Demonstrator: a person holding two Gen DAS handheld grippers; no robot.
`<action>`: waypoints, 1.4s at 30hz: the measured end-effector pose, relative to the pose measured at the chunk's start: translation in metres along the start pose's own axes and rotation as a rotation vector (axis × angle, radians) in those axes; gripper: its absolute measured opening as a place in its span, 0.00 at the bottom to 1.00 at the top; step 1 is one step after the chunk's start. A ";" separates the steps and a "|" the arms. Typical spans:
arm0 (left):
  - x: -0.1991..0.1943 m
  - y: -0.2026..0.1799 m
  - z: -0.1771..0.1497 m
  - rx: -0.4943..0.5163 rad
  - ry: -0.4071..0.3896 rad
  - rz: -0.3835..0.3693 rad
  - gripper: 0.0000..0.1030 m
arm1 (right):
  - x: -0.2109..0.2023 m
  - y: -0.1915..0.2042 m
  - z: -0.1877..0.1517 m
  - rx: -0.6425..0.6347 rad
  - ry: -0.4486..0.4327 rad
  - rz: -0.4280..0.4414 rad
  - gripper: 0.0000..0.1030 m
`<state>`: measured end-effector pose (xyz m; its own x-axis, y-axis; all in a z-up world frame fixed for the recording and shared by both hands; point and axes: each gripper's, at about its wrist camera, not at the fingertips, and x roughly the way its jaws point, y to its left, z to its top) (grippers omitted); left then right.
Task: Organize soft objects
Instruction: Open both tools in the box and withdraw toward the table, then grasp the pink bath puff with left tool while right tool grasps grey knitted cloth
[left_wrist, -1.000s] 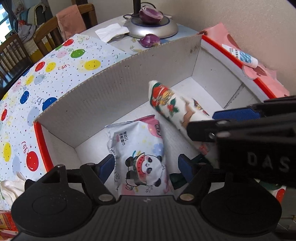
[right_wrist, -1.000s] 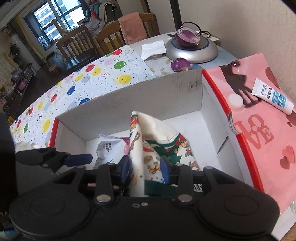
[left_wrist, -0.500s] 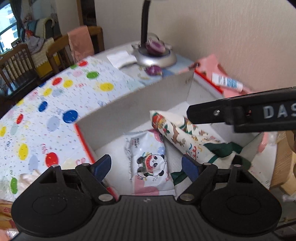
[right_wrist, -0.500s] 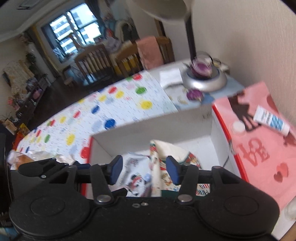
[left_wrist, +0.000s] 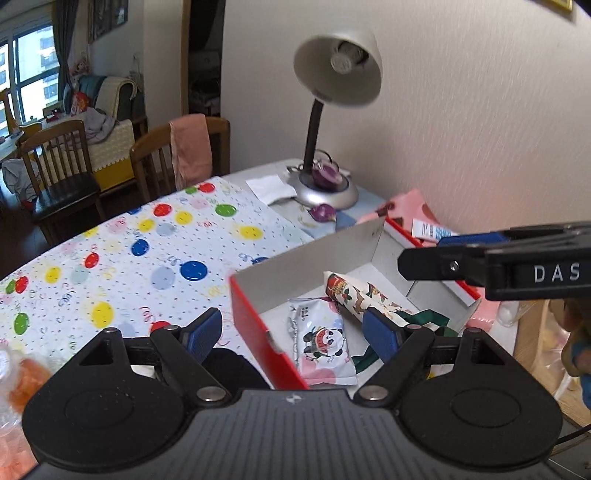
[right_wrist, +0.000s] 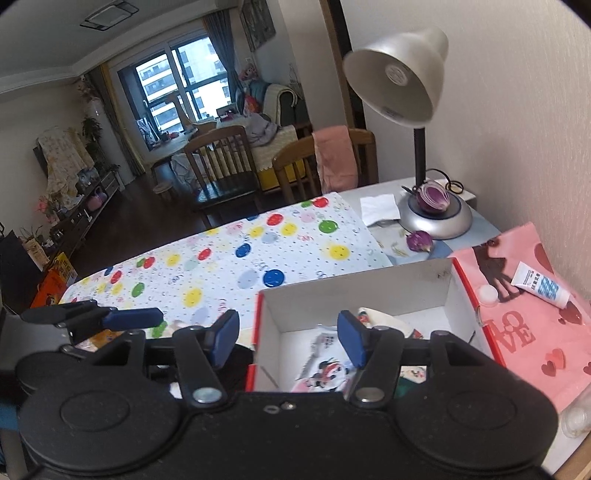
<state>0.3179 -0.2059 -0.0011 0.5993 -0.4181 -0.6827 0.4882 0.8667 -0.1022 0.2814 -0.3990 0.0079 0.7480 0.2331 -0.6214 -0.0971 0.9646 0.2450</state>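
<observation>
the left gripper (left_wrist: 291, 332) hangs above the near edge of the box (left_wrist: 258, 325), its blue-padded fingers (left_wrist: 203, 334) spread wide with nothing between them. the right gripper (right_wrist: 288, 341) is likewise spread wide and holds nothing, raised over the near left corner of the same box; in the left wrist view it shows from the side as a black bar across the right of the frame. inside the white-walled, red-edged box lie two soft things: a tissue pack (left_wrist: 323, 339) with a panda print, flat on the floor toward the near left wall, and a rolled printed cloth (left_wrist: 360, 295) lying diagonally just beside it, its near end touching or overlapping the pack's right edge. the box sits on the dotted tablecloth (right_wrist: 221, 266), next to a pink lid (right_wrist: 535, 332) with a small tube (right_wrist: 541, 284) resting on it. a desk lamp (right_wrist: 406, 74) stands beyond, with a halved red onion (right_wrist: 434, 197) on its base
</observation>
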 end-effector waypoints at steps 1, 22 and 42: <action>-0.008 0.004 -0.002 -0.003 -0.011 -0.004 0.81 | -0.003 0.005 -0.002 -0.003 -0.006 0.000 0.57; -0.136 0.132 -0.078 -0.129 -0.131 0.076 0.85 | -0.020 0.145 -0.068 -0.077 -0.059 0.038 0.84; -0.177 0.253 -0.157 -0.266 -0.154 0.234 1.00 | 0.046 0.251 -0.149 -0.186 0.109 0.139 0.95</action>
<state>0.2357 0.1298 -0.0203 0.7732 -0.2192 -0.5950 0.1578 0.9753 -0.1542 0.1936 -0.1277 -0.0704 0.6445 0.3674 -0.6706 -0.3207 0.9260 0.1991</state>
